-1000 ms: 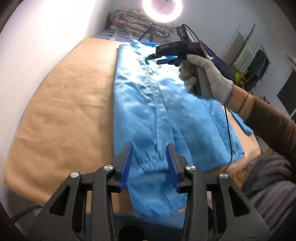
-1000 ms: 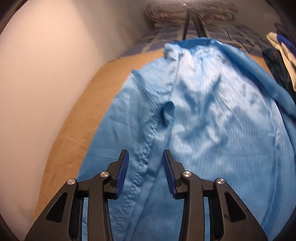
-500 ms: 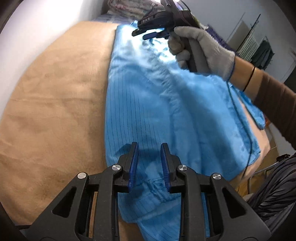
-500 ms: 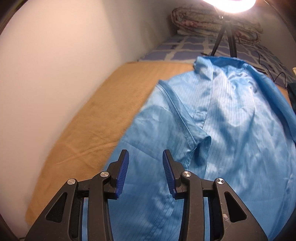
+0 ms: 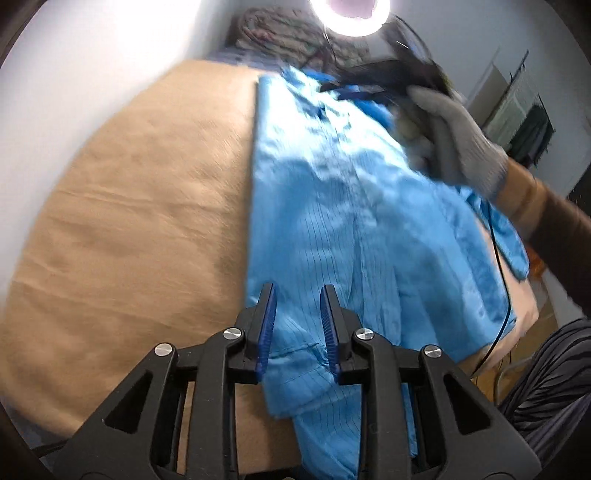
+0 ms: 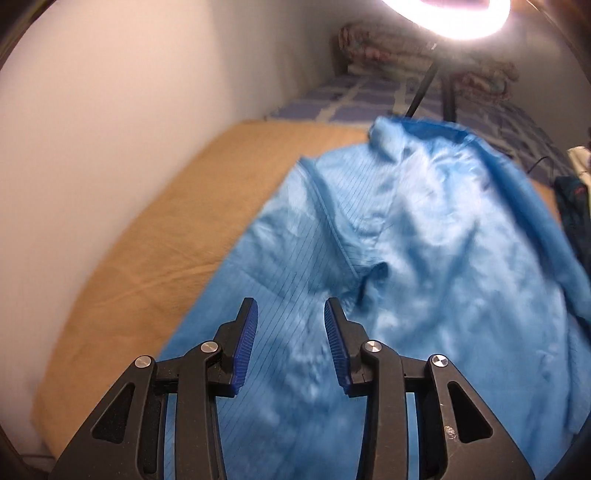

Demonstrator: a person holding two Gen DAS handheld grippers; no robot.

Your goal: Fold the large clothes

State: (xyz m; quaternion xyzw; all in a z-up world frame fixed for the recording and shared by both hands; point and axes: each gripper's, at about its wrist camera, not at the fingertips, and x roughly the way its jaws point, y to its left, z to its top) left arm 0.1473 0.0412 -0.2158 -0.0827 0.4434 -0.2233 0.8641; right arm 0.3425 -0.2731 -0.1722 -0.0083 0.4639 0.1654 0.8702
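A large shiny blue garment (image 5: 332, 221) lies lengthwise on a tan blanket (image 5: 147, 221), collar at the far end, hem near me. My left gripper (image 5: 297, 291) hovers over the hem's left corner, its jaws a little apart, with cloth beneath them and nothing pinched. A gloved hand (image 5: 454, 136) holds my right gripper (image 5: 334, 92), blurred, above the collar end. In the right wrist view the right gripper (image 6: 290, 306) stands open over the garment (image 6: 424, 240), close to the left sleeve seam, holding nothing.
A ring light (image 5: 349, 14) on a tripod glares beyond the collar, with folded quilts (image 5: 280, 33) behind it. A white wall runs along the left. A black cable (image 5: 498, 277) trails over the garment's right side. Dark clothes (image 6: 572, 206) lie at the right.
The left gripper's jaws have narrowed and it has shifted towards the hem's left corner. The right gripper has swung left over the garment, and the ring light has come into its view.
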